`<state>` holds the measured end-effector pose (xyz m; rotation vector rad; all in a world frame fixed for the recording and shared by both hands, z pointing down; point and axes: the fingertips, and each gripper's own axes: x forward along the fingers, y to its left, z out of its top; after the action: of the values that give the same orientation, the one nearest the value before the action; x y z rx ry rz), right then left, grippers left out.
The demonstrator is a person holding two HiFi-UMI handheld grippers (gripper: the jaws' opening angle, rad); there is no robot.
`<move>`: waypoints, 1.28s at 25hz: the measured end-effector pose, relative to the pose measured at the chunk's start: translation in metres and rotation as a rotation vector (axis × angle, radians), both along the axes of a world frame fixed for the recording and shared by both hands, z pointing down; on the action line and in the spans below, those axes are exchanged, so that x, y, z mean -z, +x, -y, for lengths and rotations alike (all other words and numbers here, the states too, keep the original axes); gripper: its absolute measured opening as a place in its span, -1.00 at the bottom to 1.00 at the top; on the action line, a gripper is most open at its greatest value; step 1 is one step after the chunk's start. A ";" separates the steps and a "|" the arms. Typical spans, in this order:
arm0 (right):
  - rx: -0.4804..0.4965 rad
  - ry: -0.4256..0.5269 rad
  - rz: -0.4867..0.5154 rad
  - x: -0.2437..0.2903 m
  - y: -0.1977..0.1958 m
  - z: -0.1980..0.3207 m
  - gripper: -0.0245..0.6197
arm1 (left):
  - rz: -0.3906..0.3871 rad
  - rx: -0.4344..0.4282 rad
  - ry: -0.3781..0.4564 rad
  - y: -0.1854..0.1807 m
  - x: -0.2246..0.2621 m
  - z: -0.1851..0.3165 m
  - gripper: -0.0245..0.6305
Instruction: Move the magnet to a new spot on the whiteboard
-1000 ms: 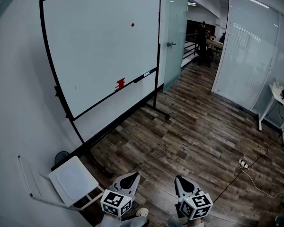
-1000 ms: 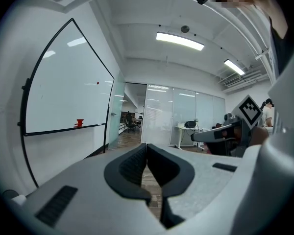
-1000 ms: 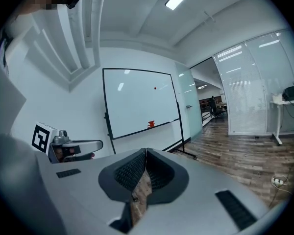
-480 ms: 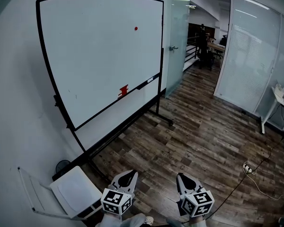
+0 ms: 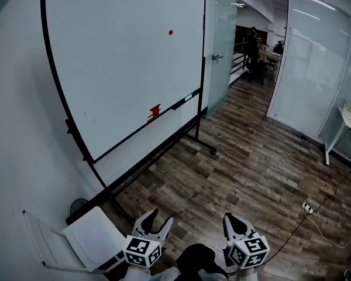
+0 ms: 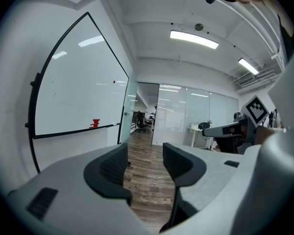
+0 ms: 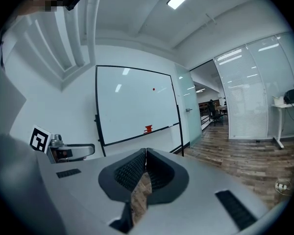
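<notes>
Task not yet begun: the magnet sits untouched in the upper right of the whiteboard, with both grippers well short of the whiteboard, the left gripper fingers just released wide and empty, the right gripper fingers clenched on nothing.

We hold left gripper bottom centre-left, jaws just opening, nothing between | right gripper bottom centre-right, jaws together.
</notes>
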<state>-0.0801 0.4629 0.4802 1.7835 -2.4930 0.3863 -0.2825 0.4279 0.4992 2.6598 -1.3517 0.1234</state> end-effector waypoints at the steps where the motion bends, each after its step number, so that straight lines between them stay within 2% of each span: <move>1: -0.003 -0.003 0.003 -0.001 0.002 0.001 -0.84 | 0.000 -0.003 -0.001 0.001 0.000 0.000 -0.26; 14: -0.003 -0.041 0.009 -0.018 0.015 0.039 -0.84 | -0.001 0.001 -0.012 0.012 -0.012 0.038 -0.26; 21: 0.011 -0.040 0.015 -0.021 0.029 0.091 -0.84 | 0.001 -0.008 -0.004 0.030 -0.011 0.087 -0.26; 32: 0.037 -0.051 0.040 -0.019 0.060 0.196 -0.84 | 0.002 0.011 0.012 0.064 0.003 0.191 -0.26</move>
<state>-0.0197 0.2669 0.4988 1.7260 -2.5144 0.4843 -0.2183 0.2371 0.4963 2.6626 -1.3722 0.1168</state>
